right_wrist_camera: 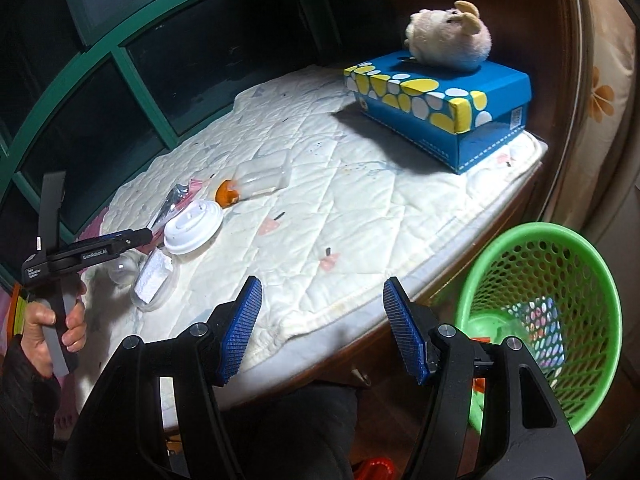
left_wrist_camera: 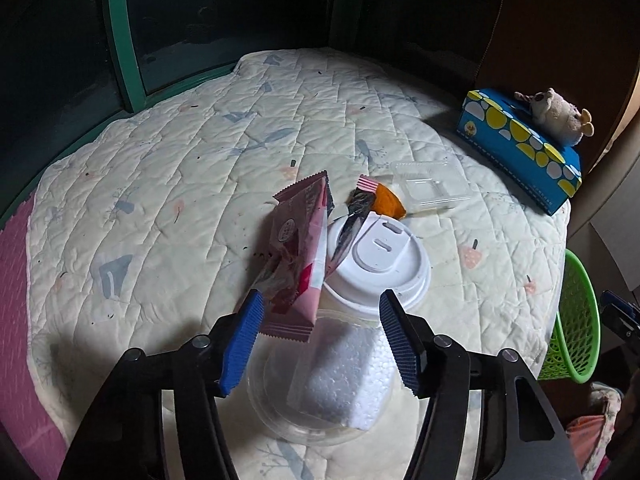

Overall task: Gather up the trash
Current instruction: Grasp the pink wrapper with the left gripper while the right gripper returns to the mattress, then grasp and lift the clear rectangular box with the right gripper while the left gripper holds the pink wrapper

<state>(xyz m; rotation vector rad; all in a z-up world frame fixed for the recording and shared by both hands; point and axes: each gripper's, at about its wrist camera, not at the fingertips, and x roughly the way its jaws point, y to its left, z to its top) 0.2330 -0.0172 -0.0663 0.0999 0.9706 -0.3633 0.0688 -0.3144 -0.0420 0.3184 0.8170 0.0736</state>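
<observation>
The left hand-held gripper hangs with jaws spread and empty over the trash heap near the quilted bed's near edge: clear dome lid with foam block directly below, white cup lid just beyond, pink wrapper standing upright by its left pad. The right hand-held gripper, also agape, sits farther off beside the green basket.

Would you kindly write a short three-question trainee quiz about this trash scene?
1. True or false: the left hand-held gripper is shut on the pink wrapper.
2. What sits on the tissue box?
3. The green basket stands: A) on the quilt, B) beside the ledge, lower down.

Key: 1 false, it is open; 2 a plush toy; 3 B.
</observation>
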